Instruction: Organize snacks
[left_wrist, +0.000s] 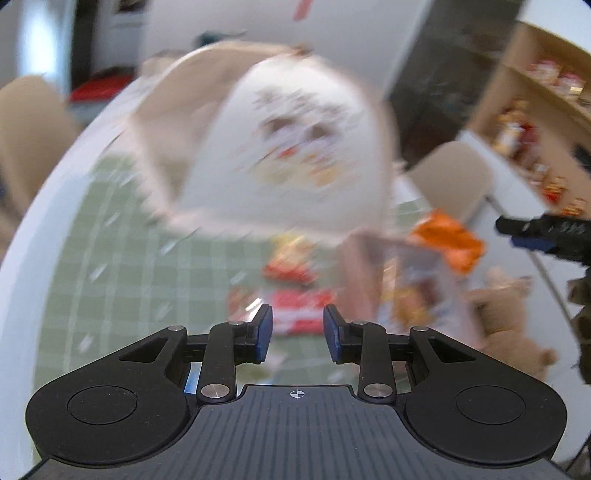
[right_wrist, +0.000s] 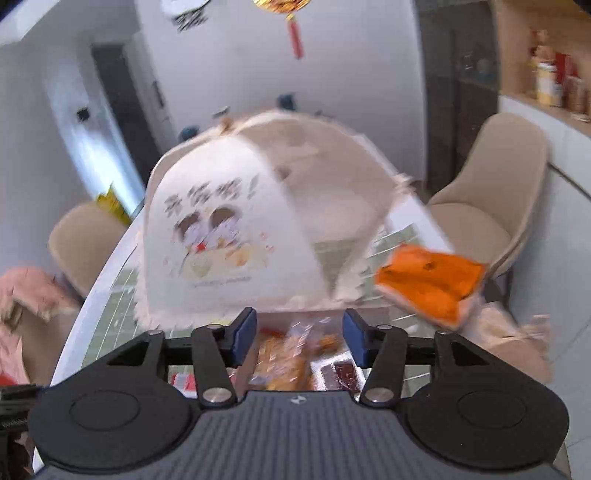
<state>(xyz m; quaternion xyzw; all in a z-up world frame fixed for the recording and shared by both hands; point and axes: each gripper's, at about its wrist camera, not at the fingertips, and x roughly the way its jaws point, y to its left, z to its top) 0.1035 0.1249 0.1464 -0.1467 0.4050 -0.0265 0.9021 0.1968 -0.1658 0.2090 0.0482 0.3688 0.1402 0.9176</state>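
Observation:
A white and beige mesh food cover (left_wrist: 288, 147) with a cartoon print stands on the table; it also shows in the right wrist view (right_wrist: 236, 236). Red snack packets (left_wrist: 295, 314) lie in front of my left gripper (left_wrist: 297, 334), which is open and empty. An orange packet (left_wrist: 448, 240) sits on top of a printed box (left_wrist: 417, 295); the packet shows at the right in the right wrist view (right_wrist: 432, 284). My right gripper (right_wrist: 299, 339) is open above yellow and dark red snack packets (right_wrist: 284, 363). Both views are blurred.
The table has a white rim (left_wrist: 48, 206) and a green checked cloth (left_wrist: 122, 258). Beige chairs (right_wrist: 495, 199) stand around it. A plush toy (left_wrist: 509, 317) lies at the right. Shelves with goods (left_wrist: 535, 122) line the right wall. Pink cloth (right_wrist: 22, 295) lies at the left.

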